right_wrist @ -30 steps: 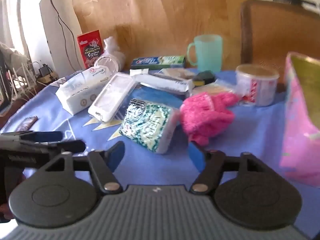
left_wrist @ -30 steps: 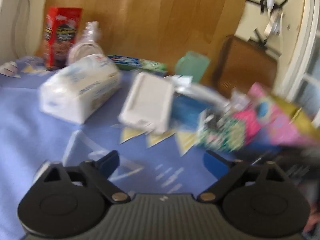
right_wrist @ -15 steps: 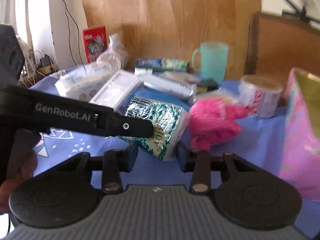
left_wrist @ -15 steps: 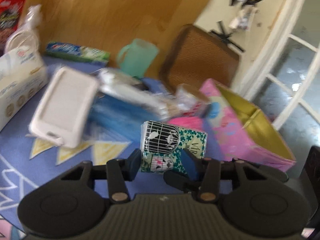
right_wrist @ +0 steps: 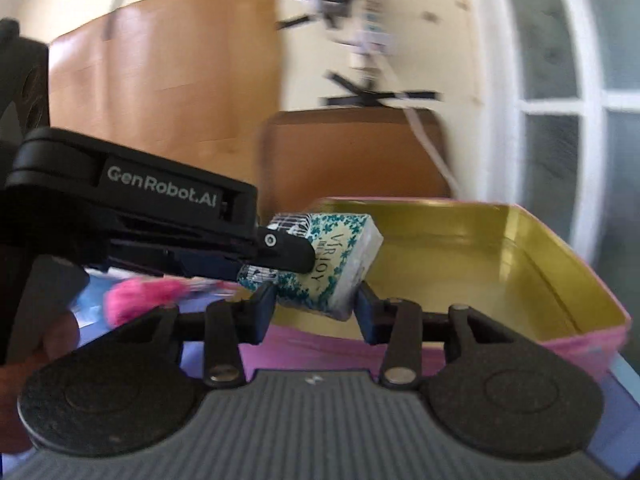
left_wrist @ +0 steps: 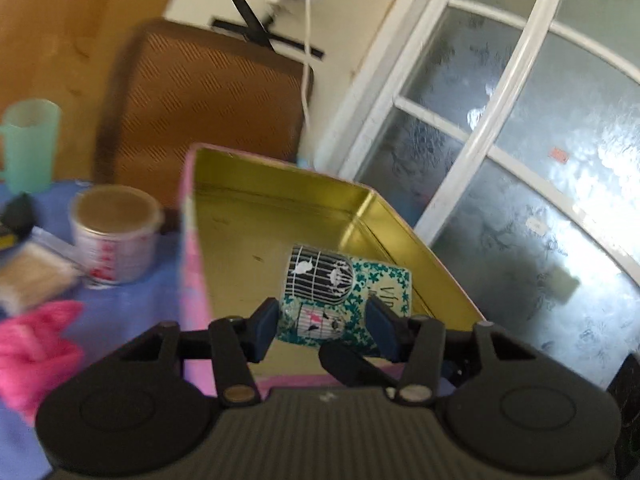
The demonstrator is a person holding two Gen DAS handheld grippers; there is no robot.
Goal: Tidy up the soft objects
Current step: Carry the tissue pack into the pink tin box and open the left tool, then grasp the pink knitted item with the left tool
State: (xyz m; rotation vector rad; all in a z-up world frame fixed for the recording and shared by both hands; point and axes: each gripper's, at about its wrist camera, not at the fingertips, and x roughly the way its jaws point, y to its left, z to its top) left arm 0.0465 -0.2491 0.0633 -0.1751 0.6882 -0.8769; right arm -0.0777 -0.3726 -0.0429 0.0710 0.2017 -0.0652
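A soft tissue pack [left_wrist: 320,280] with a birdcage and teal flower print hangs tilted over the open pink tin [left_wrist: 280,168] with its gold inside. My left gripper [left_wrist: 322,330] has the pack's near end between its blue pads, which touch both sides while the jaws are opening. In the right wrist view the pack [right_wrist: 336,256] sits between my right gripper [right_wrist: 314,312] pads, which touch its lower corners; these jaws are opening too. The left gripper [right_wrist: 296,256] reaches in from the left onto the pack. A pink knitted item [left_wrist: 32,352] lies on the blue cloth.
Left of the tin [right_wrist: 480,248] stand a lidded plastic tub [left_wrist: 114,232] and a mint cup [left_wrist: 28,140]. A brown chair back [left_wrist: 200,100] rises behind the tin, and a glazed white door [left_wrist: 520,120] fills the right. A hand [right_wrist: 52,336] holds the left gripper.
Both grippers closed on the tissue pack on the table, then lifted and carried it right to above the tin. The views swung from the table clutter to the tin and door.
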